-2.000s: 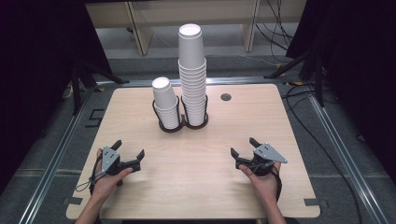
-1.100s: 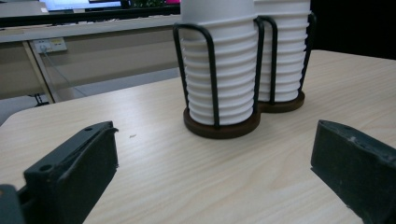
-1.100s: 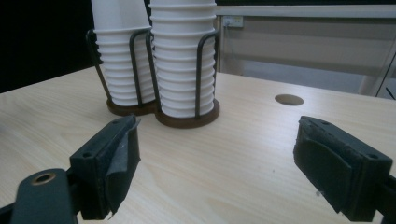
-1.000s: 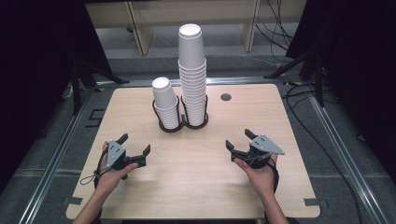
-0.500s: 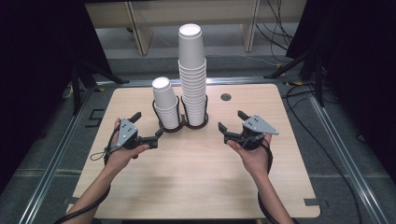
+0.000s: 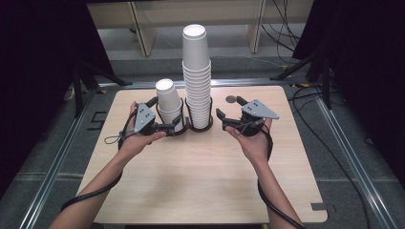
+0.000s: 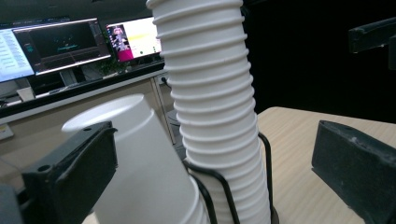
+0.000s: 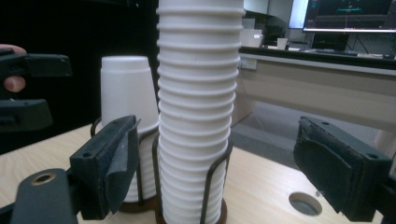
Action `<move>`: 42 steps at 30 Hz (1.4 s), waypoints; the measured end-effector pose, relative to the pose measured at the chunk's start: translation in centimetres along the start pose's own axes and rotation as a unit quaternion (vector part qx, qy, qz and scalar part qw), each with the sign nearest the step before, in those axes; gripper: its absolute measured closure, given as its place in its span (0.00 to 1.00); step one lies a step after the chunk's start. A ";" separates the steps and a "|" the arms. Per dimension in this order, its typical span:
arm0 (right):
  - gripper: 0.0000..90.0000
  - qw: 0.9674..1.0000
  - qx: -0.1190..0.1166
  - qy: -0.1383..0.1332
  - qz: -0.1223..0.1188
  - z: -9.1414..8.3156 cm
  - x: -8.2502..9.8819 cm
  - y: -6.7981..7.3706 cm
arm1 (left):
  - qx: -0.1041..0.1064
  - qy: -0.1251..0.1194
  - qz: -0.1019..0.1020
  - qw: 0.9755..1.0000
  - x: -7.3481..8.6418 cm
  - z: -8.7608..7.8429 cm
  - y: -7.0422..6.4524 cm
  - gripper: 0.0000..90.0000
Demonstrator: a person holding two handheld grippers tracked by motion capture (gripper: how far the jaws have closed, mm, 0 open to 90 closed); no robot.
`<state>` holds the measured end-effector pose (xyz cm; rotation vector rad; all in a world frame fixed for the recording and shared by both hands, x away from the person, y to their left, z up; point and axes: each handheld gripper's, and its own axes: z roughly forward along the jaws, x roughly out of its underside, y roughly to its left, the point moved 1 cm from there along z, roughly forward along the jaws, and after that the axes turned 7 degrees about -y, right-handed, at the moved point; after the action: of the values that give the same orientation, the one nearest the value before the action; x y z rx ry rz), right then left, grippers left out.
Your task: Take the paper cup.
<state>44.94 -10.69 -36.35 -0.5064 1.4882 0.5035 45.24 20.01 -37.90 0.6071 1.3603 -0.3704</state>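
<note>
Approaching: left tool (image 6: 165, 128) and right tool (image 6: 228, 120), both wide open and empty, flank the holder (image 6: 199, 125)
Done: nothing lifted
Left: grasp cups from short stack (image 6: 168, 100) or tall stack (image 6: 197, 71)

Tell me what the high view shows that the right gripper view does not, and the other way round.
The high view alone gives both forearms, the whole table with its edges, and the top of the tall stack. The right gripper view alone gives the desk with a monitor behind the table, and the pads of the open right gripper close up. Both give the tall stack and the short stack standing in the black wire holder, the round hole in the table, and the left gripper.
</note>
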 end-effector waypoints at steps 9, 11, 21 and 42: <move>0.17 1.000 -0.007 -0.014 -0.008 2.2 -2.4 -0.2 | 0.015 -0.010 0.006 1.000 -2.2 3.8 -0.1 0.00; 0.17 1.000 -0.014 -0.019 -0.005 3.2 -3.6 -0.2 | 0.017 -0.008 0.009 1.000 -2.7 5.0 0.0 0.00; 0.17 0.999 -0.022 -0.026 -0.015 6.0 -6.6 -0.4 | 0.013 -0.009 -0.013 1.000 -3.9 7.9 0.7 0.00; 0.17 0.999 -0.047 -0.015 -0.009 12.4 -11.6 0.3 | 0.010 -0.004 -0.026 1.000 -4.7 11.1 1.0 0.00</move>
<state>54.36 -3.01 -24.50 -0.5832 1.4344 0.5666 53.76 13.61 -32.10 0.5884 1.3684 -0.4280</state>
